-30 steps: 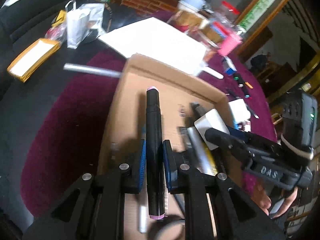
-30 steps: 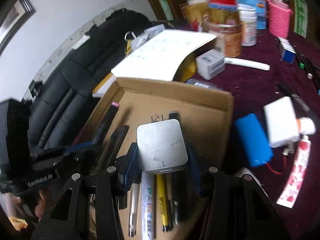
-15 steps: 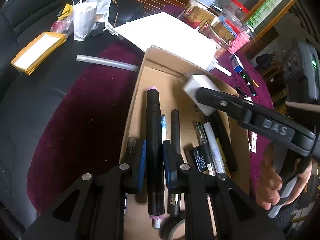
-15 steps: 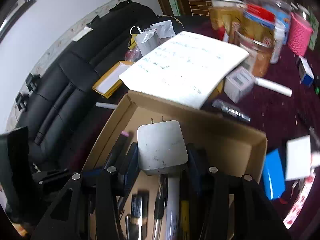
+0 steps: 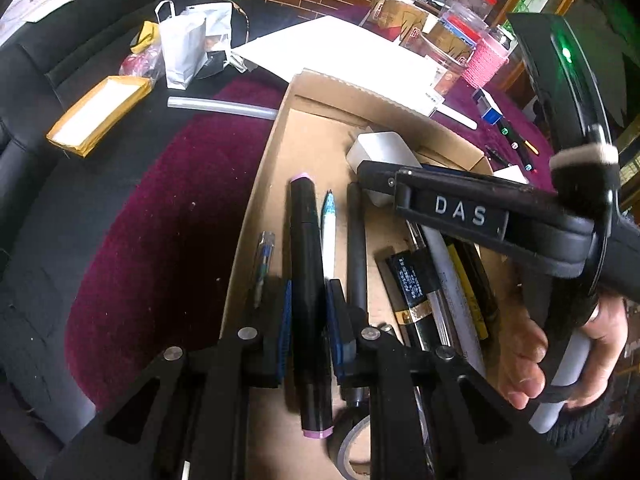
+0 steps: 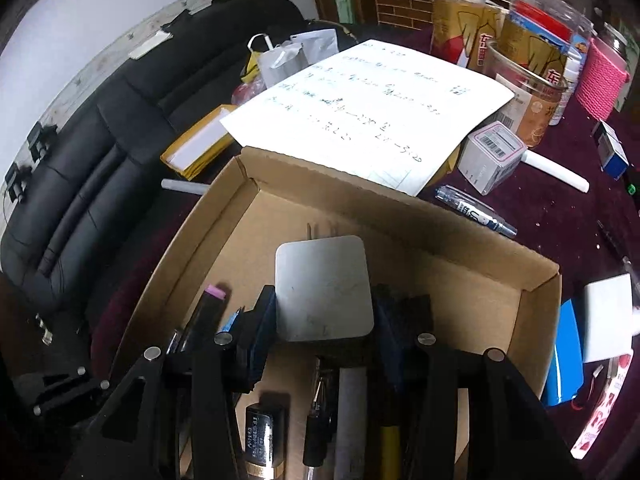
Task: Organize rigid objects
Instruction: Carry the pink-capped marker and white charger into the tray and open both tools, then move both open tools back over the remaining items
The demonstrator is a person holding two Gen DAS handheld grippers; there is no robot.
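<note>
A shallow cardboard box (image 5: 320,92) (image 6: 440,216) lies on the maroon cloth and holds several pens and markers. My left gripper (image 5: 308,320) is shut on a black marker with pink ends (image 5: 306,248), held low over the box's left side. My right gripper (image 6: 324,316) is shut on a white square power adapter (image 6: 322,288), its prongs pointing at the box's far wall. In the left wrist view the adapter (image 5: 380,150) and the right gripper's arm (image 5: 472,208) sit over the box's far right part.
A written white sheet (image 6: 360,108) overlaps the box's far edge. Jars and cartons (image 6: 520,52) stand behind. A small white barcode box (image 6: 492,156), a blue pen (image 6: 476,210), a blue pack (image 6: 564,364) and a white block (image 6: 608,316) lie right of the box. A black sofa (image 6: 100,168) is left.
The right gripper has carried the adapter forward toward the box's far end and lowered it. The left gripper still holds the marker and has sunk slightly over the box's left side.
</note>
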